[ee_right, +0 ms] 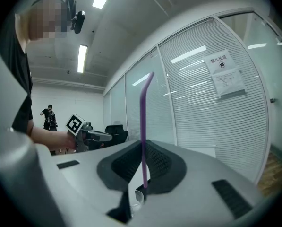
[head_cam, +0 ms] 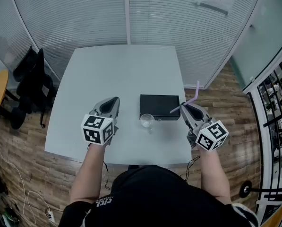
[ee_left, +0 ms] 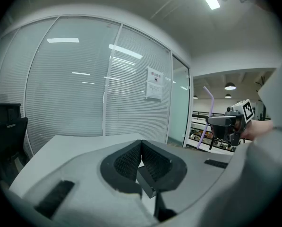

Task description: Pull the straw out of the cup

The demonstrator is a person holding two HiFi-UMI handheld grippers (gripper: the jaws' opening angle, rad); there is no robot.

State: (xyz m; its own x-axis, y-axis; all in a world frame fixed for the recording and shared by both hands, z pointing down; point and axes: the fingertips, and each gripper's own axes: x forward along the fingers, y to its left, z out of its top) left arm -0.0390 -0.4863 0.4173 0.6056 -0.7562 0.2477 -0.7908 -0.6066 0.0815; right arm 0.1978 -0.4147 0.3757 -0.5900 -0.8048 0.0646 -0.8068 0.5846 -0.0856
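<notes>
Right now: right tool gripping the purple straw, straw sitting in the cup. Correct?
Not quite. The right tool does grip the purple straw, but the straw is out of the cup, held clear to its right. The head view shows it.

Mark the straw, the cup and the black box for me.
straw (ee_right: 143, 126), right gripper view, middle of its shaft.
cup (head_cam: 146, 121), head view, centre of the cup.
black box (head_cam: 159, 106), head view, its top face.

Purple straw (head_cam: 192, 100), bendy type, top section kinked. Clamped between jaws of right gripper (head_cam: 183, 107), right of centre in head view, lower tip hanging free; fully out of cup (head_cam: 147, 121). Cup clear, upright, just below frame centre, left of straw, not touching it.
</notes>
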